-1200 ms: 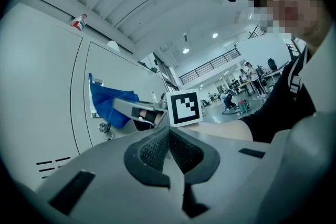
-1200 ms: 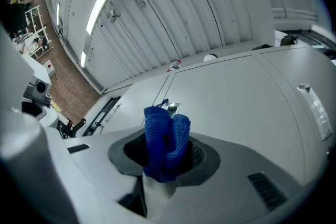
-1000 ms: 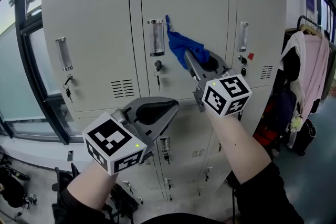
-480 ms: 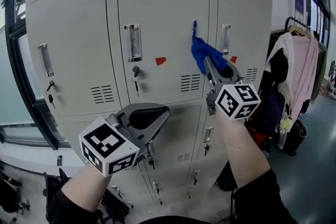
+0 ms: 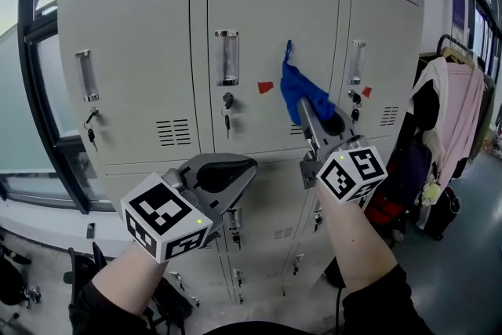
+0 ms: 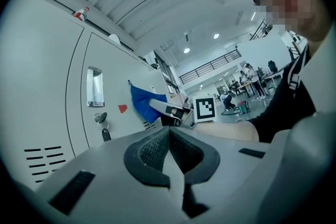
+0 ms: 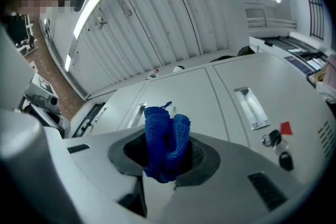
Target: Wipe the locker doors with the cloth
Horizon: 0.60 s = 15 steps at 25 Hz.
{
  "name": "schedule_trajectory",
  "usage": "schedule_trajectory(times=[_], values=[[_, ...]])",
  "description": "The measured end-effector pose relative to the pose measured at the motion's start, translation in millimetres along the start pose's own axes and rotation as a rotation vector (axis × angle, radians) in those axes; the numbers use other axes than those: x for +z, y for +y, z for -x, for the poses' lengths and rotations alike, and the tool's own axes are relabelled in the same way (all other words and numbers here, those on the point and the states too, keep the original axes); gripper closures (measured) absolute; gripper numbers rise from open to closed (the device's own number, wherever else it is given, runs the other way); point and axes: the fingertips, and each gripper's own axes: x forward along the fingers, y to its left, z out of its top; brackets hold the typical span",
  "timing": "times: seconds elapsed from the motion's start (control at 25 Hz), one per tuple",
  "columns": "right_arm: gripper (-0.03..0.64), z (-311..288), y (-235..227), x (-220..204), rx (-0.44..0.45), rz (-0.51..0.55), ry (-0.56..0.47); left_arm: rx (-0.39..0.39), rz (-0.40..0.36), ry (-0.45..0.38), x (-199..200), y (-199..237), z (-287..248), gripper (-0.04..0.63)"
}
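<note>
Blue cloth [image 5: 302,96], pinched between the jaws of your right gripper [image 5: 308,112], has swept from beside the handle [image 5: 227,57] out to the right edge of the middle locker door [image 5: 259,12]. It now presses on that door just right of the red sticker [image 5: 266,87], a little right of centre in the head view. That door is mid-wipe; its neighbours probably remain to do. Your left gripper [image 5: 248,167] hangs lower left, jaws pressed together on nothing.

No legible text or labels anywhere.
</note>
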Motion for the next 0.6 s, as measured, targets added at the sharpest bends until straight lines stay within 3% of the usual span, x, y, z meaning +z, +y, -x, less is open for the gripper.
schedule_trajectory(times=[0.36,0.6], values=[[0.514,-15,86,-61,0.09,-0.17,0.034,0.038,-0.003,0.028,-9,10,42,0.588],[0.514,-28,119,-78,0.119,-0.198,0.033,0.069,-0.006,0.049,-15,21,64,0.588]])
